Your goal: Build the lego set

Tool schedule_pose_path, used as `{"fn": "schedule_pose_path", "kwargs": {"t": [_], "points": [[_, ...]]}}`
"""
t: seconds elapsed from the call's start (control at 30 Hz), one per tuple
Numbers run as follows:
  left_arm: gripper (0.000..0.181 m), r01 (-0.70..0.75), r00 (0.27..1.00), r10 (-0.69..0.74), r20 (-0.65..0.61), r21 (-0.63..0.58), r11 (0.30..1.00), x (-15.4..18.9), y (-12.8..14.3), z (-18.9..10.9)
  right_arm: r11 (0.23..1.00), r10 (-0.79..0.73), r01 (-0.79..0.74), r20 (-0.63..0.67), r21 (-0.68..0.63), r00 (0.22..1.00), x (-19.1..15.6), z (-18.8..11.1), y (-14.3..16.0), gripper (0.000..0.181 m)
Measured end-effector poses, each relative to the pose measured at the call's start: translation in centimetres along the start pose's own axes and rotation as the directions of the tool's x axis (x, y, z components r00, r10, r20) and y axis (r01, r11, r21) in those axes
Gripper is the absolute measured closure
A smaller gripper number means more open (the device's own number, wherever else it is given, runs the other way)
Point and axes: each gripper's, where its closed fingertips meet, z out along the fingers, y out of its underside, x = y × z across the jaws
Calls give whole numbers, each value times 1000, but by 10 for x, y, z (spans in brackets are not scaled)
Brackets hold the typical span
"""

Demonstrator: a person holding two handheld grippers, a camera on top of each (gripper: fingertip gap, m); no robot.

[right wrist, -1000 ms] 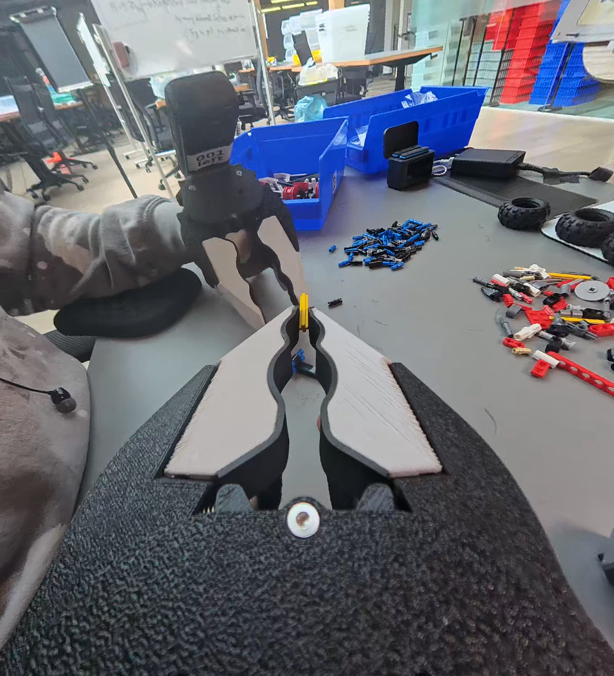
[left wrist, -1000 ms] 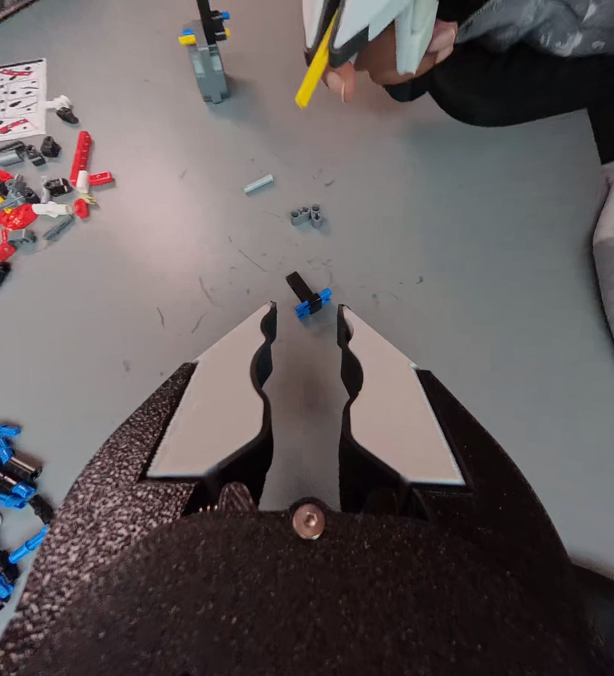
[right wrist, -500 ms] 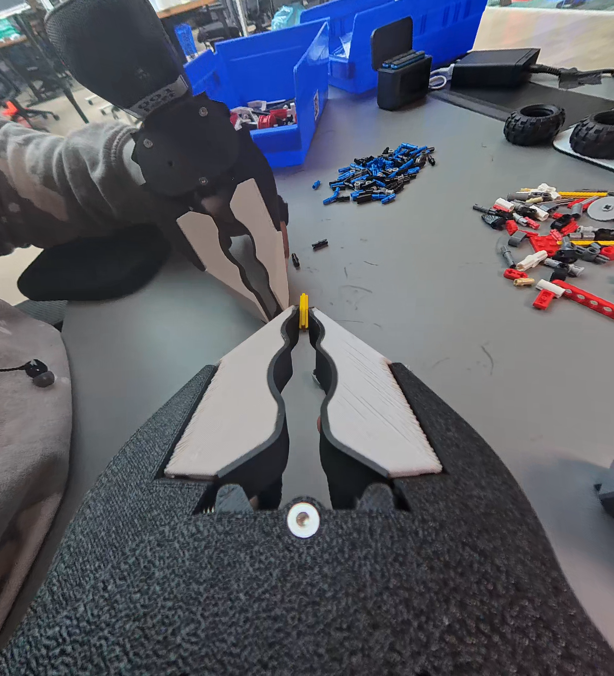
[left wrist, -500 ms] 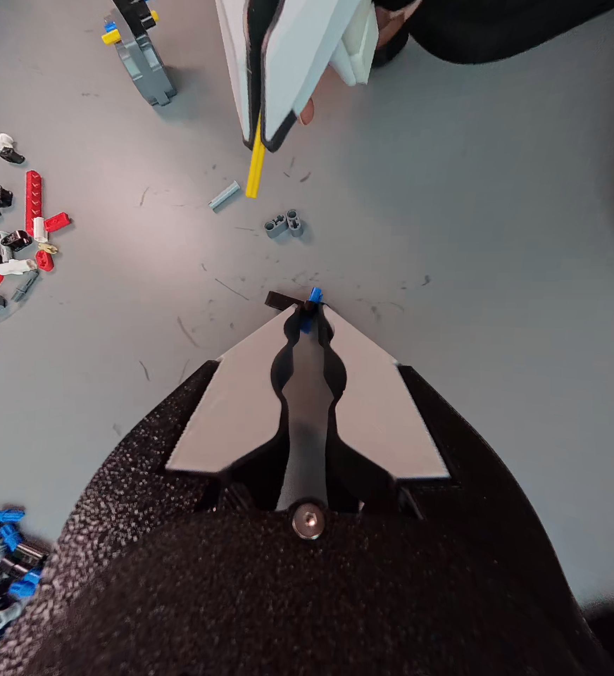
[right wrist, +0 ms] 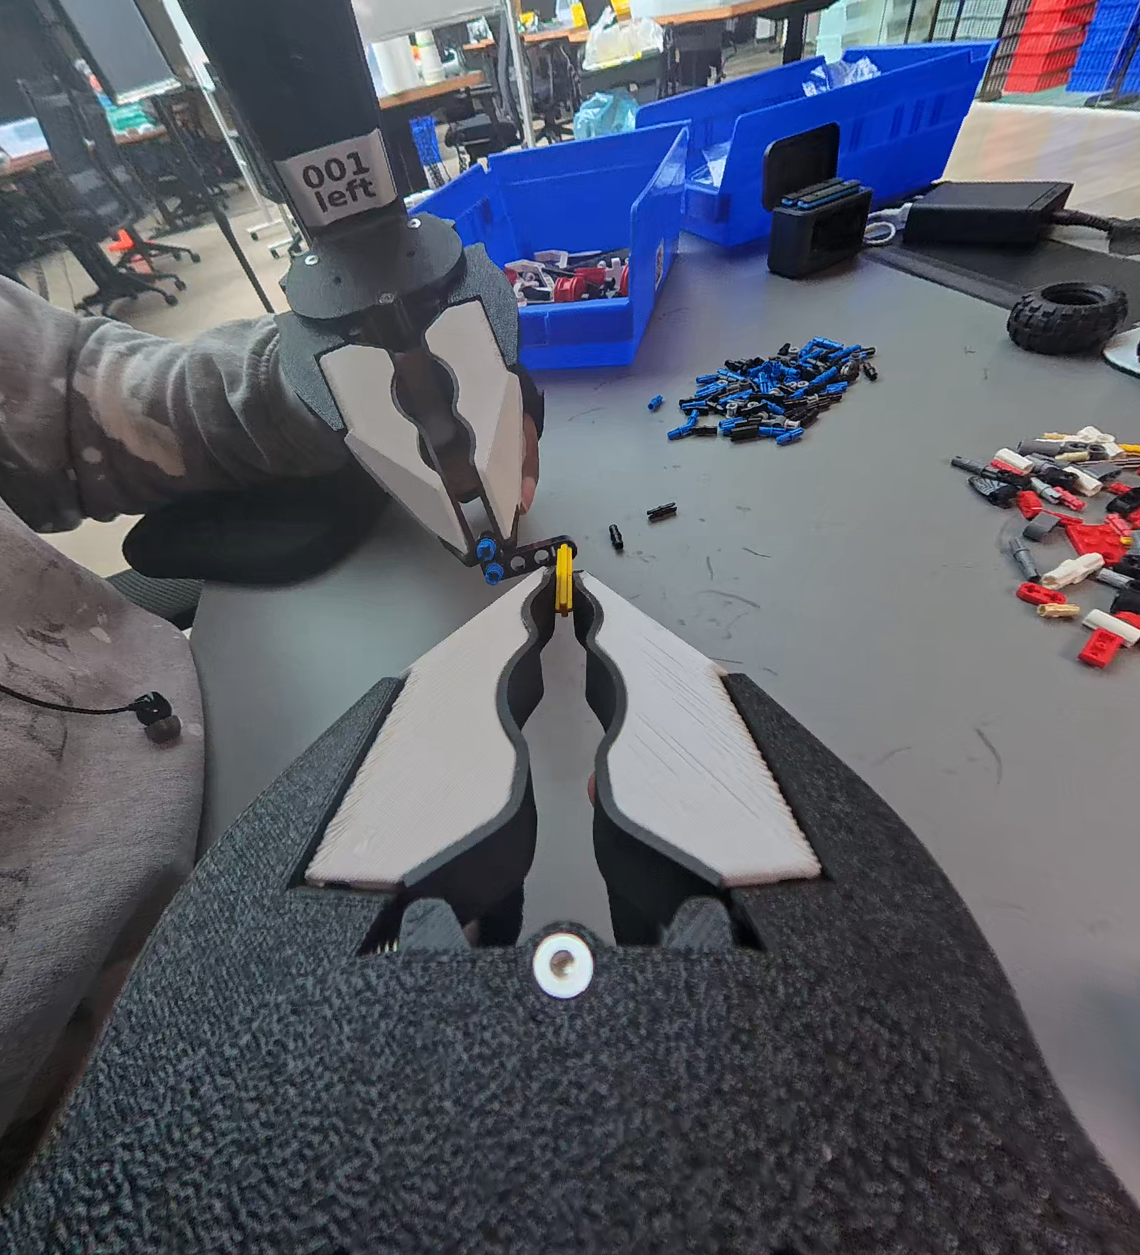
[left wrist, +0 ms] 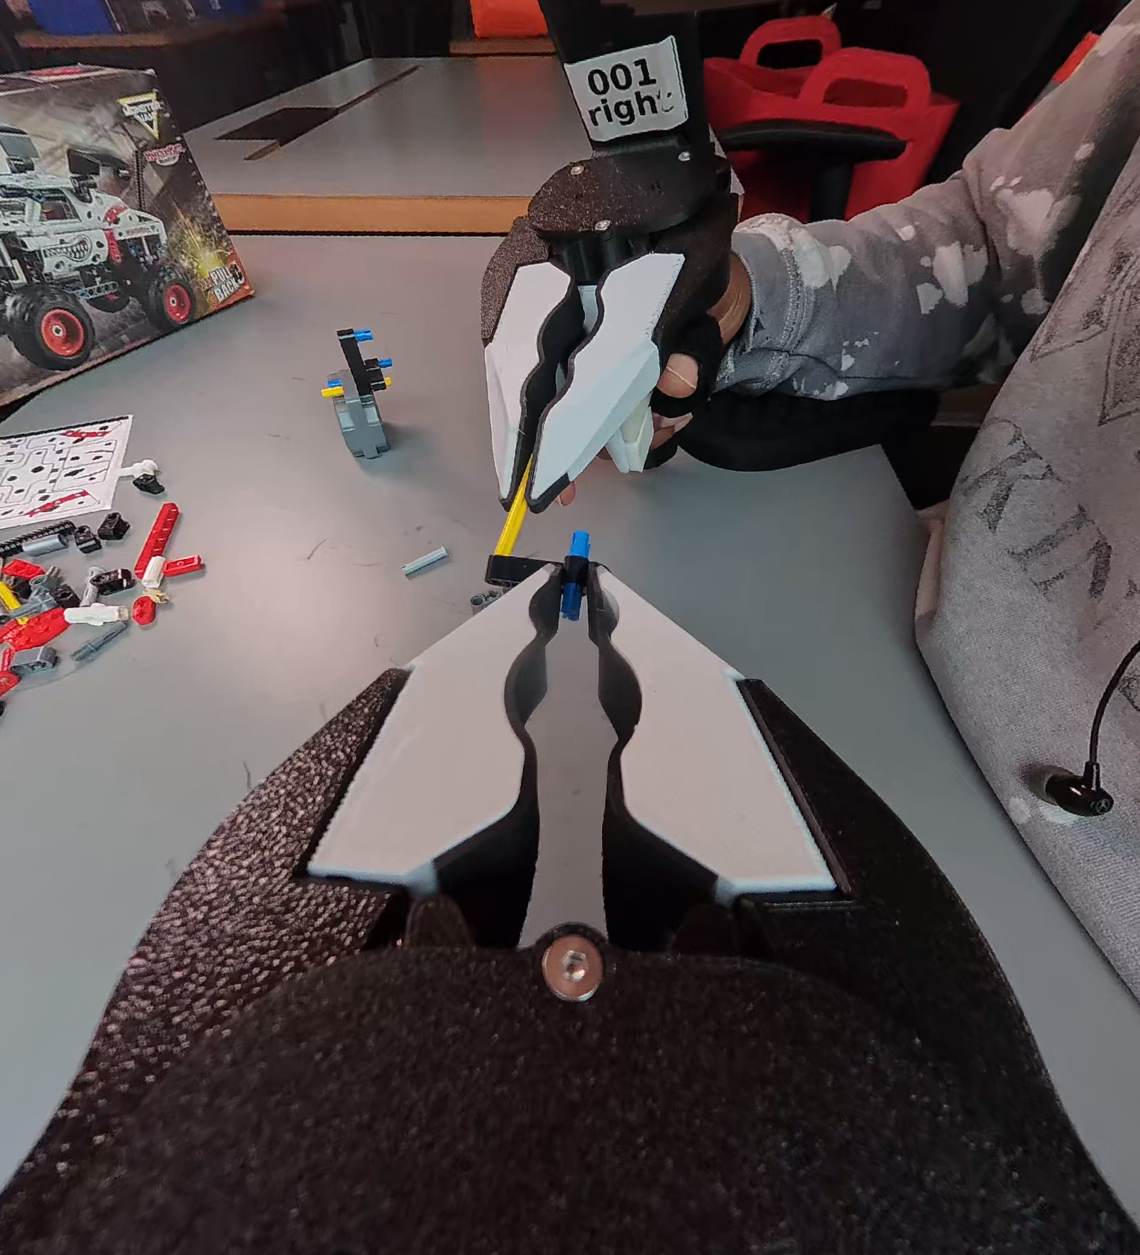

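Observation:
My left gripper (left wrist: pixel 573 577) is shut on a short black beam (left wrist: pixel 516 568) with blue pins (left wrist: pixel 575 577) and holds it above the grey table. It also shows in the right wrist view (right wrist: pixel 486 547), where the beam (right wrist: pixel 532 557) sticks out to the right. My right gripper (right wrist: pixel 562 577) is shut on a thin yellow axle (right wrist: pixel 562 577). In the left wrist view the right gripper (left wrist: pixel 520 502) points down and the axle (left wrist: pixel 511 519) tip meets the free end of the black beam.
A small grey, black and yellow sub-assembly (left wrist: pixel 358 397) stands upright on the table. Loose red, grey and black parts (left wrist: pixel 44 597), a sticker sheet (left wrist: pixel 24 475) and the set's box (left wrist: pixel 71 210) lie left. Blue and black pins (right wrist: pixel 767 394), blue bins (right wrist: pixel 594 251) and tyres (right wrist: pixel 1066 318) lie farther off. Both grippers' tips are close together, under 4 cm apart.
My left gripper closed on the black beam with blue pins and lifted it off the table. My right gripper brought the yellow axle down to the beam's free end.

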Motion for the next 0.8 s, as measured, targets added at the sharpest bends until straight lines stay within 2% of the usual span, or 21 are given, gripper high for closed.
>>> {"fn": "schedule_pose_path", "kwargs": {"t": [0.2,0.37,0.47,0.63,0.8], "points": [[174,-23,999,23,-26,-7,1000,6,2,1,1000,-8,9,26,-18,1000,-3,1,4,177],[175,-68,993,68,-95,5,998,21,0,1,1000,5,-2,137,-19,991,-15,-3,7,177],[175,-83,988,91,-124,63,995,31,-13,-3,998,39,-48,214,35,976,-24,-8,-1,177],[175,-34,980,79,-181,237,971,42,-51,-16,960,113,-197,368,198,923,-41,-19,-31,177],[175,0,974,71,-214,315,949,48,-68,-25,911,137,-292,452,292,881,-49,-24,-47,177]]}}
